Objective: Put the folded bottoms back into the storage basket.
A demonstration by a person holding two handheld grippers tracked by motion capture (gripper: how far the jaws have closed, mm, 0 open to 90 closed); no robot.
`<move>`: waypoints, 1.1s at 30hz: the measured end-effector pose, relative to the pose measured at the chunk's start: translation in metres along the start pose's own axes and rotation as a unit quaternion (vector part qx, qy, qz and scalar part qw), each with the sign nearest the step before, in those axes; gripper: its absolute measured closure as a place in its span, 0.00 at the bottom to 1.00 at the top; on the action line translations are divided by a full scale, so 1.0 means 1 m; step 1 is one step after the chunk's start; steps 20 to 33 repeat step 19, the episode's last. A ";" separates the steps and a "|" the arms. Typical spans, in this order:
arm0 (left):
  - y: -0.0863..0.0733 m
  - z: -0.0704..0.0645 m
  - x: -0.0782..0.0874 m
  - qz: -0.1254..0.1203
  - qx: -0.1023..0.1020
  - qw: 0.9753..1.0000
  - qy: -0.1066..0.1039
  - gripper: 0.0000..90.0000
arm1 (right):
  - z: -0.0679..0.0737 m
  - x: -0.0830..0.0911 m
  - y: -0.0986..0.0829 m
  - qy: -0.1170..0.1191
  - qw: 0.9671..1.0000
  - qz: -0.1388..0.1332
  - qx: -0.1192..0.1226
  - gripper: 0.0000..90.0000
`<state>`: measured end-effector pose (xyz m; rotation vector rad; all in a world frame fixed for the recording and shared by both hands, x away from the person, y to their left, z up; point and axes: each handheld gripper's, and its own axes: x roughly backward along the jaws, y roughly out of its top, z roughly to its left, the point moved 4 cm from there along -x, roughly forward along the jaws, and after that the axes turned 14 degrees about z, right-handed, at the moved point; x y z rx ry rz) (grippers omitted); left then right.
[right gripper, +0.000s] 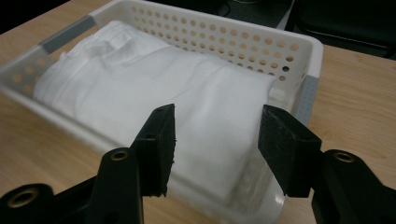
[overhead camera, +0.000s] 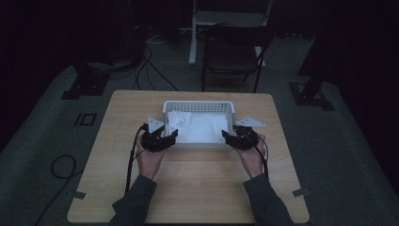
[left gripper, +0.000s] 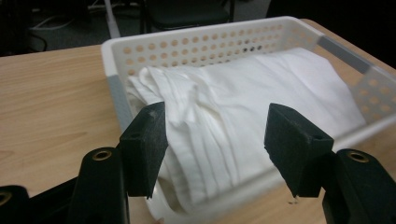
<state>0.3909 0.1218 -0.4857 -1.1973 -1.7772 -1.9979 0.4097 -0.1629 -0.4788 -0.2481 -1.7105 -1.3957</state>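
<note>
Lying folded in the basket (overhead camera: pixel 198 105), the cloth (overhead camera: pixel 200 127) sits between both grippers' parted jaws.

No legible text or labels

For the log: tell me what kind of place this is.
Probably a lab or recording room, not a home: a lone table on grey carpet, cables on the floor, dark stands at both sides and a folding chair behind.

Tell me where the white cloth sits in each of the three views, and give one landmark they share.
High view: white cloth at table centre, inside the basket.
Left gripper view: cloth fills the middle, between the open jaws.
Right gripper view: cloth centre and left, beyond the open jaws.
Shared landmark: the basket's holed far wall.
</note>
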 end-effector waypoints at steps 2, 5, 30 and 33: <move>-0.008 -0.007 0.001 -0.002 -0.013 1.000 0.003 0.42 | 0.003 0.004 -0.007 -0.001 1.000 -0.001 0.008 0.51; -0.020 -0.015 0.003 -0.011 -0.020 1.000 -0.001 0.42 | 0.006 0.007 -0.015 -0.002 1.000 0.001 0.017 0.51; -0.059 -0.029 -0.002 -0.002 -0.029 1.000 0.004 0.42 | 0.034 0.000 -0.047 0.003 1.000 -0.011 0.028 0.51; -0.059 -0.029 -0.002 -0.002 -0.029 1.000 0.004 0.42 | 0.034 0.000 -0.047 0.003 1.000 -0.011 0.028 0.51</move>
